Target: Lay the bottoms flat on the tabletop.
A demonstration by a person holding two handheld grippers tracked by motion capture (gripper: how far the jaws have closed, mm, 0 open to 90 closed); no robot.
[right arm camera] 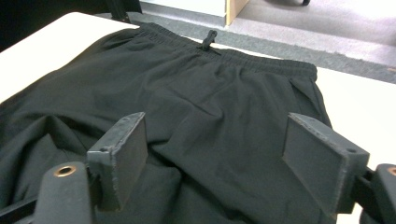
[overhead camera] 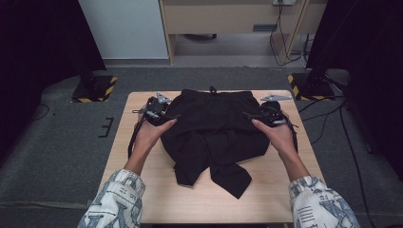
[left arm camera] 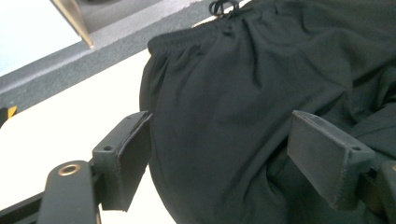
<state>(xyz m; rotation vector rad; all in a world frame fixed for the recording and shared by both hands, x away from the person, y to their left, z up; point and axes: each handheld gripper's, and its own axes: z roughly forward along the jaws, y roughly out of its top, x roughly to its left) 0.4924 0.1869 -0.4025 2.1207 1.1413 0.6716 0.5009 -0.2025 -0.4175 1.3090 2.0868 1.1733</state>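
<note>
Open left gripper (left arm camera: 219, 154) over black shorts (left arm camera: 243, 93)

One pair of black trousers (overhead camera: 214, 128), one table (overhead camera: 266, 190) — two hand-held grippers.

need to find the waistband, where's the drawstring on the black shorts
In the high view the drawstring sits at the middle of the shorts' waistband, at the table's far edge, between the two claws.
</note>
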